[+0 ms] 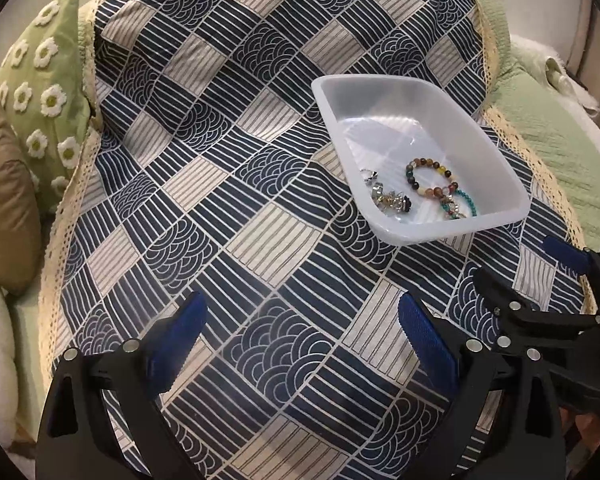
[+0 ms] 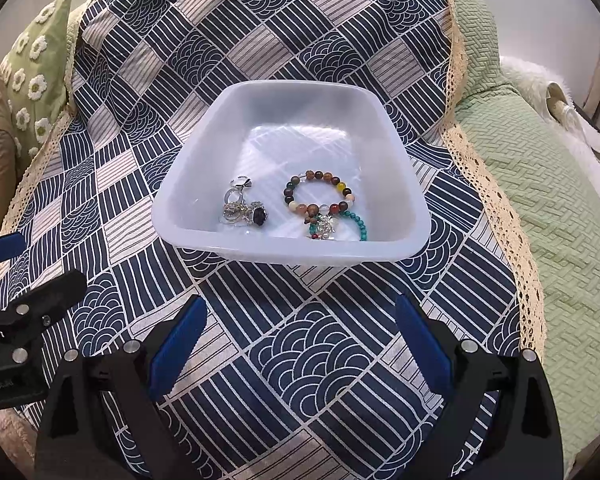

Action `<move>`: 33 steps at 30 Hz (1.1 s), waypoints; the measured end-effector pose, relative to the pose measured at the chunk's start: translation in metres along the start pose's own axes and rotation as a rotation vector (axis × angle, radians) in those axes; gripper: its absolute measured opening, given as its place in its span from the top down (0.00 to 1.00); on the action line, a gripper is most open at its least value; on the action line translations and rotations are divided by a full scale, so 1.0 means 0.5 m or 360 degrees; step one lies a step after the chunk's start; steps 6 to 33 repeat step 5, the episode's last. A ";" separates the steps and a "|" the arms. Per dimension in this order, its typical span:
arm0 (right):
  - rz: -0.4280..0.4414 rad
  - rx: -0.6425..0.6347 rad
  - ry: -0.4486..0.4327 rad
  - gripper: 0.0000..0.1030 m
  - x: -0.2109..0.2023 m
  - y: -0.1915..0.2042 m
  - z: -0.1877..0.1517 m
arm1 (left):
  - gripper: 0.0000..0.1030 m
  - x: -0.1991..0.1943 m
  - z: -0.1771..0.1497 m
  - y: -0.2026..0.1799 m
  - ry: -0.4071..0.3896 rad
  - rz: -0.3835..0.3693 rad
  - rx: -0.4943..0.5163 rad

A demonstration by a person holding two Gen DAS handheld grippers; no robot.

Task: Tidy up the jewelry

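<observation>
Soft furniture draped in a navy-and-cream patchwork cloth (image 2: 308,360) with lace trim; green daisy cushion (image 1: 44,92) off to the left, green textured throw (image 2: 540,200) on the right.

White plastic tray (image 2: 204,168) sits on the cloth, straight ahead of right gripper (image 2: 300,344), up and to the right of left gripper (image 1: 300,344). All visible jewelry already inside tray, bunched at the near end: cluster of silver rings (image 2: 242,210) incl. one with a dark stone, multicolour bead bracelet (image 2: 320,196), turquoise bead strand (image 2: 356,222) partly under it with a small charm. Pieces touching or overlapping, probably just dropped in, not sorted.

Both grippers spread wide, blue pads well apart, holding nothing, low over bare cloth short of tray. Side by side, each in edge of the other's view. Looks like a rest or ready pose.

No loose jewelry seen on cloth. Judging by that, collection looks done or nearly so; any further sorting means picking from a tangled pile, with snag risk between bracelet and strand.
</observation>
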State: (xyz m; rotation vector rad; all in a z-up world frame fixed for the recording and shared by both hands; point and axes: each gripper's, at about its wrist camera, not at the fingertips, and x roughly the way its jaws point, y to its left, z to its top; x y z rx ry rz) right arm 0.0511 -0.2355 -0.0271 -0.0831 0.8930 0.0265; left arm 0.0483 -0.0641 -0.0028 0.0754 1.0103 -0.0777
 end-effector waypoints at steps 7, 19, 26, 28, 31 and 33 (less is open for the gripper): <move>0.0000 0.0004 0.0001 0.10 0.000 -0.001 0.000 | 0.10 0.002 -0.001 -0.001 0.0007 -0.0017 0.0007; 0.0000 0.0004 0.0001 0.10 0.000 -0.001 0.000 | 0.10 0.002 -0.001 -0.001 0.0007 -0.0017 0.0007; 0.0000 0.0004 0.0001 0.10 0.000 -0.001 0.000 | 0.10 0.002 -0.001 -0.001 0.0007 -0.0017 0.0007; 0.0000 0.0004 0.0001 0.10 0.000 -0.001 0.000 | 0.10 0.002 -0.001 -0.001 0.0007 -0.0017 0.0007; 0.0000 0.0004 0.0001 0.10 0.000 -0.001 0.000 | 0.10 0.002 -0.001 -0.001 0.0007 -0.0017 0.0007; 0.0000 0.0004 0.0001 0.10 0.000 -0.001 0.000 | 0.10 0.002 -0.001 -0.001 0.0007 -0.0017 0.0007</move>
